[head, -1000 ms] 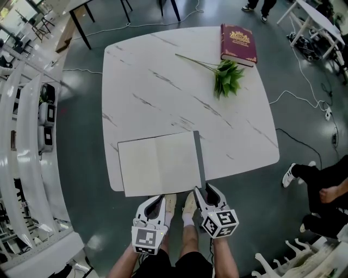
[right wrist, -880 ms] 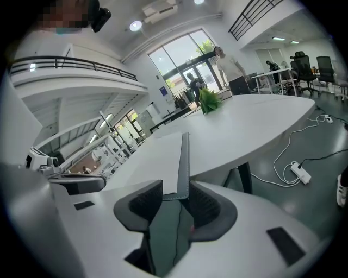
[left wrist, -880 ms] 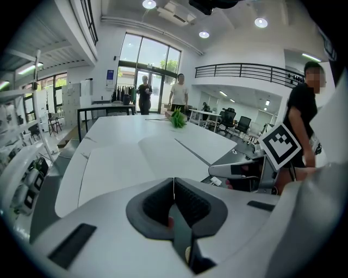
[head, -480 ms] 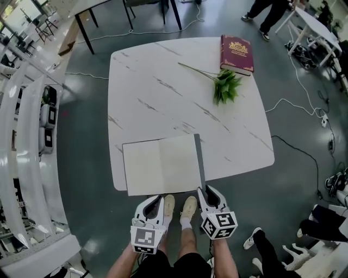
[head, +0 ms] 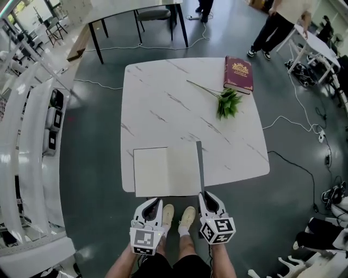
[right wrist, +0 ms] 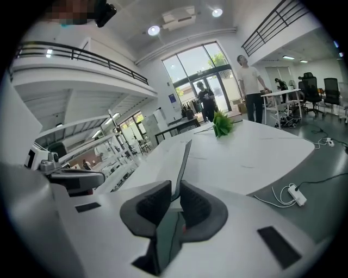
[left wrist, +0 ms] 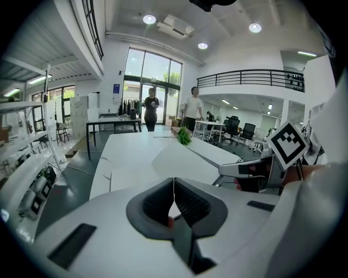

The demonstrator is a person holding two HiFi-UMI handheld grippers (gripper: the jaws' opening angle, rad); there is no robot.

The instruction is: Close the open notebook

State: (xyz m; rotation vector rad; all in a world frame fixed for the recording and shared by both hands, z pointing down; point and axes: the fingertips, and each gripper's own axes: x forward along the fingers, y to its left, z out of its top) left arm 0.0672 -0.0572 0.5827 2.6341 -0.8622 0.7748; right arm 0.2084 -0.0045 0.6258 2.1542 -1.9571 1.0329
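The open notebook (head: pixel 163 172) lies flat at the near edge of the white marble table (head: pixel 163 103), pale pages up. Its grey right cover (head: pixel 199 165) stands up on edge. My right gripper (head: pixel 206 195) hangs just off the table edge. In the right gripper view the cover (right wrist: pixel 182 163) runs down into the narrow gap of the right gripper (right wrist: pixel 175 190). These jaws have just been closing, and a sliver of light still shows beside the cover. My left gripper (head: pixel 155 201) is below the notebook's near edge. In its own view the left gripper (left wrist: pixel 173 187) is shut with nothing in it.
A dark red book (head: pixel 238 74) and a green leafy sprig (head: pixel 228 102) lie at the table's far right. White shelving (head: pixel 27 136) lines the left. Cables (head: pixel 293 125) trail over the floor on the right. A person (head: pixel 277 27) stands beyond, and a dark table (head: pixel 136 11) stands behind.
The head view has pulled back, so the table looks smaller and farther. Both grippers stay below the notebook's near edge. The right jaws look narrower. The notebook and its raised cover look the same.
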